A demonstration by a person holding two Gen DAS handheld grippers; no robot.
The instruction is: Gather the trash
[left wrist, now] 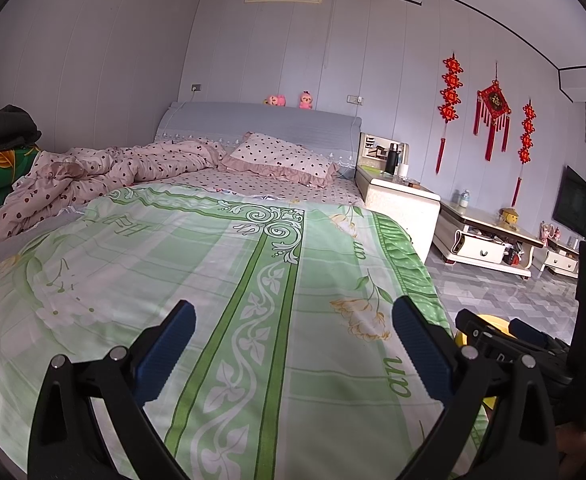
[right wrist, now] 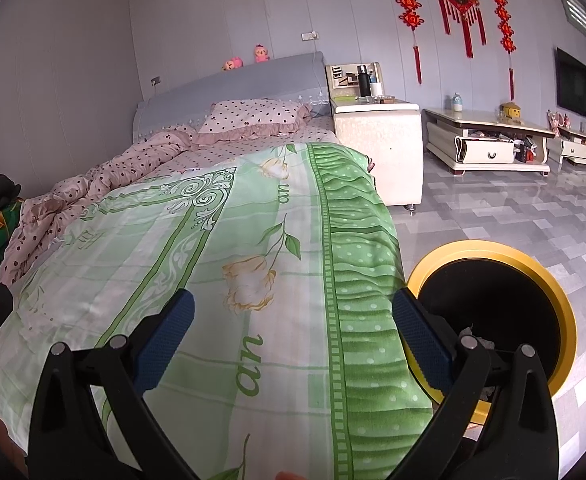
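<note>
BEDROOM — Two handheld tools hover over the foot of a bed [left wrist: 253,280], both w/ blue-padded fingers spread wide and nothing between them. In the left wrist view, the left tool [left wrist: 293,344] sits bottom centre over a green floral sheet [left wrist: 197,264]; the right tool shows at the frame's lower right edge, its body [left wrist: 533,348] dark w/ a small green light above.

In the right wrist view, the right tool [right wrist: 293,340] sits bottom centre over the sheet's edge. A yellow-rimmed trash bin [right wrist: 549,280] stands on the grey tiled floor [right wrist: 493,208] at lower right, just beside the bed; its inside is black-lined, w/ bits of crumpled pale trash [right wrist: 483,340] visible near the right finger [right wrist: 421,336]. In the left wrist view only a sliver of the bin's rim [left wrist: 497,322] peeks out at lower right, behind the other tool.

Further back: a pink dotted quilt [left wrist: 105,172] bunched at left of frame, a matching pillow [left wrist: 281,156] against the grey headboard [left wrist: 253,120], small plush toys [left wrist: 289,100] on top. A white nightstand [right wrist: 385,144] is right of the bed; red knot decorations [right wrist: 457,4] hang on the wall at upper right, w/ a low TV cabinet [right wrist: 489,140] and wall TV [right wrist: 575,84] at far right.
</note>
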